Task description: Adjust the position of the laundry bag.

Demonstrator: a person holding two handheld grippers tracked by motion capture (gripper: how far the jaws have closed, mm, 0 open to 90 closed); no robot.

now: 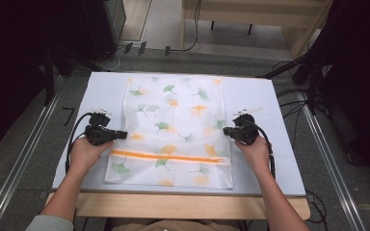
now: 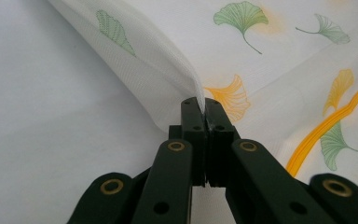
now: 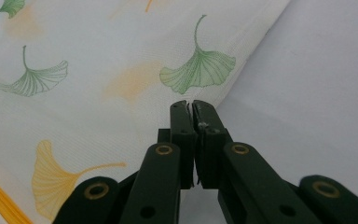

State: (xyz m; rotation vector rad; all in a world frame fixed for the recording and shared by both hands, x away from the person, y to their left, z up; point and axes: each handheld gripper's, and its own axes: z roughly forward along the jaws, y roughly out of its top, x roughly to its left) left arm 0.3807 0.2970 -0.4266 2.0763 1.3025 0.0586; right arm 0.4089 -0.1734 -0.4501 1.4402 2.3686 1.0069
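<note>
High view: white mesh bag [image 1: 173,130] with leaf print and orange zipper [image 1: 166,157] lies flat at middle of pale table [image 1: 270,159]. Left gripper [image 1: 120,135] at bag's left edge, right gripper [image 1: 227,130] at right edge.

Left gripper view: left gripper [image 2: 200,105] jaws pressed together, pinching raised fold of bag [image 2: 168,70].

Right gripper view: right gripper [image 3: 189,106] jaws pressed together at bag [image 3: 98,84] edge; whether fabric is caught, cannot tell.

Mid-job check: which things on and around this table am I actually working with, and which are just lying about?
In the job:
- mesh bag with ginkgo-leaf print
- its orange zipper
- left tongs, shut on the bag's left edge
- right tongs, shut on its right edge

Lying about:
- cables on the floor
- wooden frame beyond the table
</note>
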